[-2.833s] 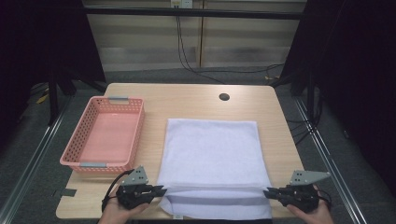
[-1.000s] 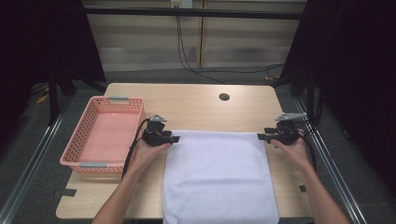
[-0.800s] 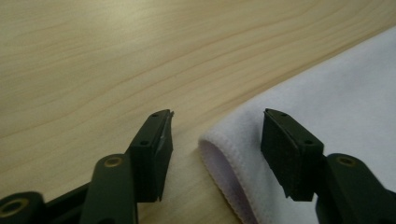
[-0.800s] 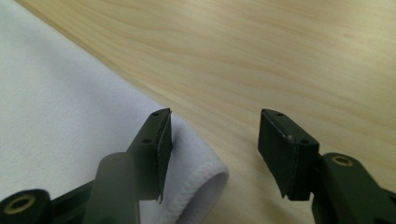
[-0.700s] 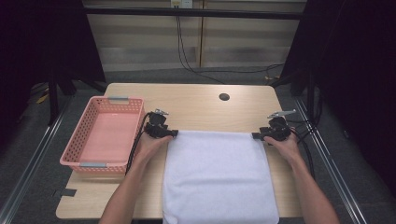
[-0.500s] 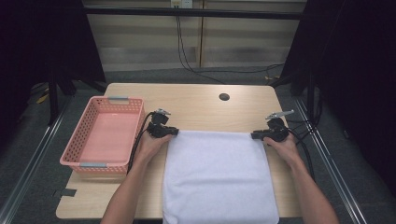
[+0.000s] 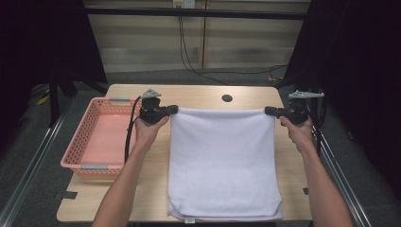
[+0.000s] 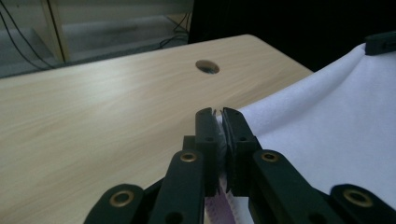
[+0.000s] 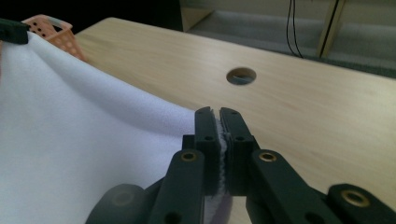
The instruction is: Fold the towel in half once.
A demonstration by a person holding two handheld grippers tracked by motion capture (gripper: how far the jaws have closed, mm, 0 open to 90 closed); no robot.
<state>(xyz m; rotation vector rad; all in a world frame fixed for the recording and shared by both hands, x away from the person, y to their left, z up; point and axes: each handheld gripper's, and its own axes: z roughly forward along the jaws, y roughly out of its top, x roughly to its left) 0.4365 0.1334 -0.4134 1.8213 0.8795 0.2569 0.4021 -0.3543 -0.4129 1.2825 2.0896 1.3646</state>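
Reading the table from its left edge: a pink basket point(image 7: 101, 137) sits there with nothing showing inside it, its near rim close to the table's point(image 7: 198, 94) front edge. Just to its right I see my left gripper point(image 7: 172, 109), jaws having just closed and now clamped on the far left corner of the white towel point(image 7: 222, 161). In the left gripper view a thin strip of cloth is pinched between the two black jaws, with the towel's top edge running off toward the other gripper. The towel is folded double; its far edge is lifted off the wood and stretched taut between the two grippers, while its near end lies flat at the front edge of the table. Behind it, a round hole point(image 7: 227, 98) sits in the tabletop. At the right, my right gripper point(image 7: 268, 111) has likewise just closed, jaws clamped on the far right corner of the towel.
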